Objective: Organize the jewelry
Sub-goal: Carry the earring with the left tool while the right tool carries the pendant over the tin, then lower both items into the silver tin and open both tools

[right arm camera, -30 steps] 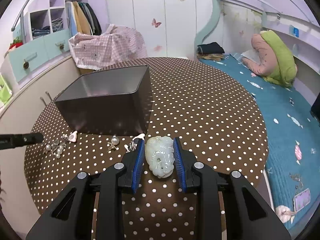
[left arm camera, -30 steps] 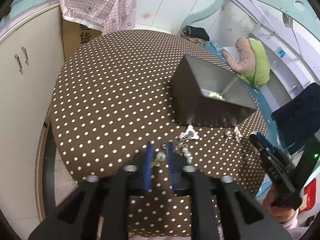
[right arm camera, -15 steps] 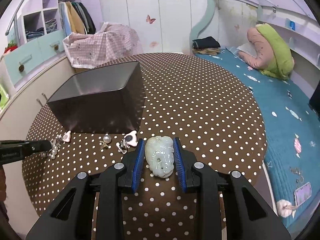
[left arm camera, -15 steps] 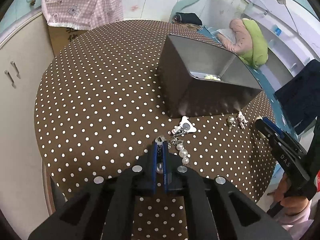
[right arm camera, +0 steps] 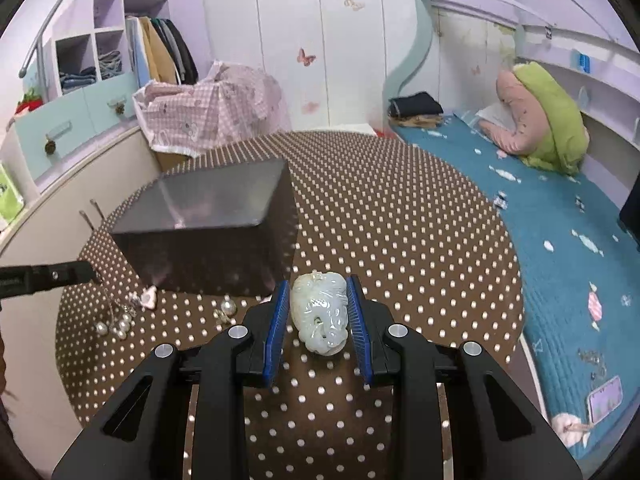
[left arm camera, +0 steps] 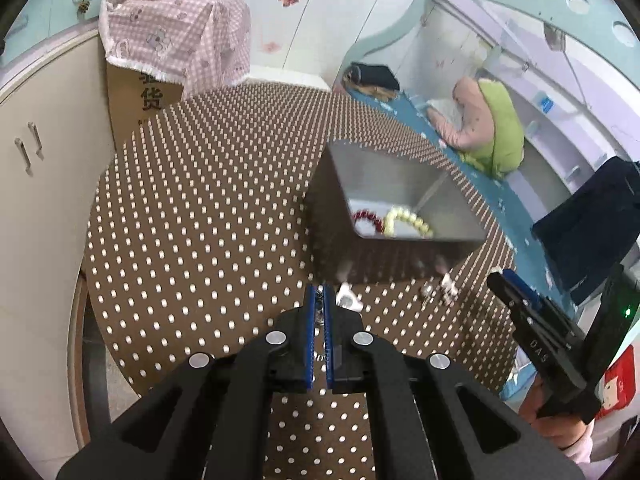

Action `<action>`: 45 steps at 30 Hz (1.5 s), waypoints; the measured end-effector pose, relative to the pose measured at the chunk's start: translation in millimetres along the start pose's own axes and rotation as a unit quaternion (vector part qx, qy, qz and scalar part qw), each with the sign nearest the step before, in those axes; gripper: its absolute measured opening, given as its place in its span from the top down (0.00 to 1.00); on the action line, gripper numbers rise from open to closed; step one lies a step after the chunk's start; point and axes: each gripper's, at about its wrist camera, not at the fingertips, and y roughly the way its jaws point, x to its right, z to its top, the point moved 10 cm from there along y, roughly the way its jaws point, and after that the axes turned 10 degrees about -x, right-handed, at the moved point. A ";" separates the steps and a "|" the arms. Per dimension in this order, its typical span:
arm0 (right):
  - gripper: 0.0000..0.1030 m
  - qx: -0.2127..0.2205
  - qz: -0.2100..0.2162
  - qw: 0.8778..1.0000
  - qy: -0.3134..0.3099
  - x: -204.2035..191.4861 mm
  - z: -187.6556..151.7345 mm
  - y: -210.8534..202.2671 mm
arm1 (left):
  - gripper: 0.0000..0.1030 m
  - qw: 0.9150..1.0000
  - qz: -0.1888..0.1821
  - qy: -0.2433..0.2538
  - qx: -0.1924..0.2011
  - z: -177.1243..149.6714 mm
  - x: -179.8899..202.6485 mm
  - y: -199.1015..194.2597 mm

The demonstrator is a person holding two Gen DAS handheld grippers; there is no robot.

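My left gripper (left arm camera: 319, 294) is shut on a pearl-and-chain piece (left arm camera: 319, 308) and holds it above the dotted table, in front of the dark metal box (left arm camera: 384, 200). From the right wrist view the piece's pearls (right arm camera: 116, 324) hang below the left gripper (right arm camera: 86, 274). The box holds a red bracelet (left arm camera: 366, 216) and a cream bead bracelet (left arm camera: 406, 222). My right gripper (right arm camera: 318, 300) is shut on a pale jade pendant (right arm camera: 320, 312), held over the table right of the box (right arm camera: 208, 232).
On the brown polka-dot table (left arm camera: 192, 220) a pink-white charm (right arm camera: 149, 298) and pearl earrings (right arm camera: 226, 310) lie in front of the box. A cupboard (left arm camera: 36, 184) stands left and a blue bed (right arm camera: 560, 232) right.
My left gripper closed on the pearl piece and lifted it off the table toward the box. My right gripper kept hold of the jade pendant and rose slightly.
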 end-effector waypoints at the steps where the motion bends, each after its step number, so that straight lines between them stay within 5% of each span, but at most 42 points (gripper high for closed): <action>1: 0.71 0.004 -0.001 1.000 -0.002 -0.6 3.9 -2.4 | 0.98 1.000 0.000 -0.001 0.008 3.6 -0.1 -4.9; 18: 0.71 0.088 -0.001 0.996 -0.014 -13.9 63.4 -38.1 | 0.98 0.996 -0.002 0.025 0.091 57.6 15.2 -50.2; 36: 0.71 0.110 0.037 0.993 -0.037 -46.4 125.0 -33.4 | 0.98 0.988 -0.044 0.077 0.123 104.9 70.7 -56.8; 45: 0.71 0.079 0.051 0.995 -0.043 -58.3 120.9 -9.1 | 0.98 0.993 -0.049 0.072 0.085 100.1 75.0 -25.1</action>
